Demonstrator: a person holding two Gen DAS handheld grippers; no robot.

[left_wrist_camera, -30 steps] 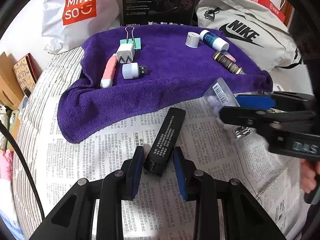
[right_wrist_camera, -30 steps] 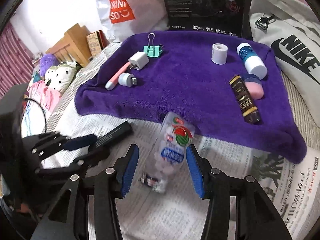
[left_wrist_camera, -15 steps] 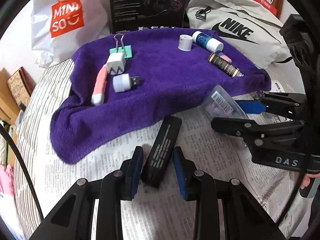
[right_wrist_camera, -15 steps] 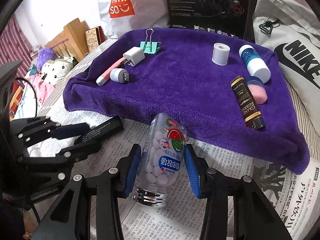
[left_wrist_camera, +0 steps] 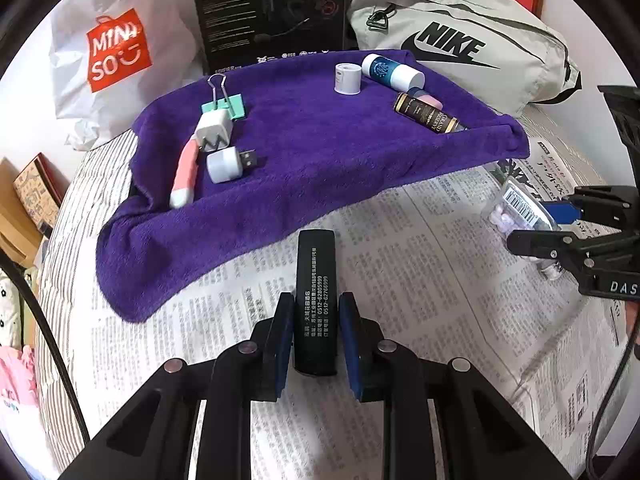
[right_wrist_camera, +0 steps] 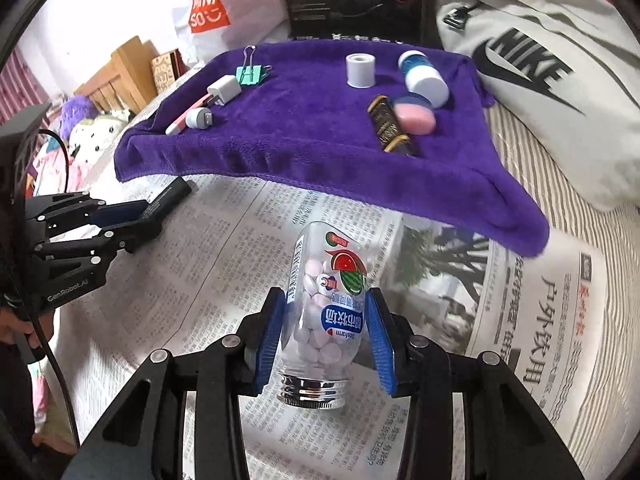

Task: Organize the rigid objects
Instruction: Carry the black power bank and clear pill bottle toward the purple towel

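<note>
1. While both of my tools are loaded, the left tool (left_wrist_camera: pixel 314 340) pinches the black bar (left_wrist_camera: pixel 315 296) near its close end, its far end reaching toward the purple towel (left_wrist_camera: pixel 320 152).
2. My right tool (right_wrist_camera: pixel 326 344) is pressed onto the candy bottle (right_wrist_camera: pixel 326 300), which lies sideways with its silver cap (right_wrist_camera: pixel 312 394) toward me, over the newspaper (right_wrist_camera: pixel 540 320); I cannot tell if it touches the paper.
3. I judge the bar stiff and light; held at one end it may swing, so a grip nearer the middle would be steadier.
4. I judge the bottle to be smooth clear plastic, likely slippery, with loose candies that shift; the pads sit on its labelled body, clear of the cap.
5. Readable writing: "Dosfarm" on the bottle label with a watermelon picture; phone numbers 0512-62805999 and 0512-62766999 on the bar.
6. Behind the towel: "MINISO" on the white bag (left_wrist_camera: pixel 116 56) and "NIKE" on the grey bag (left_wrist_camera: pixel 460 44). "GRAND RESERVE" marks the dark tube (left_wrist_camera: pixel 430 114) lying on the towel.
</note>
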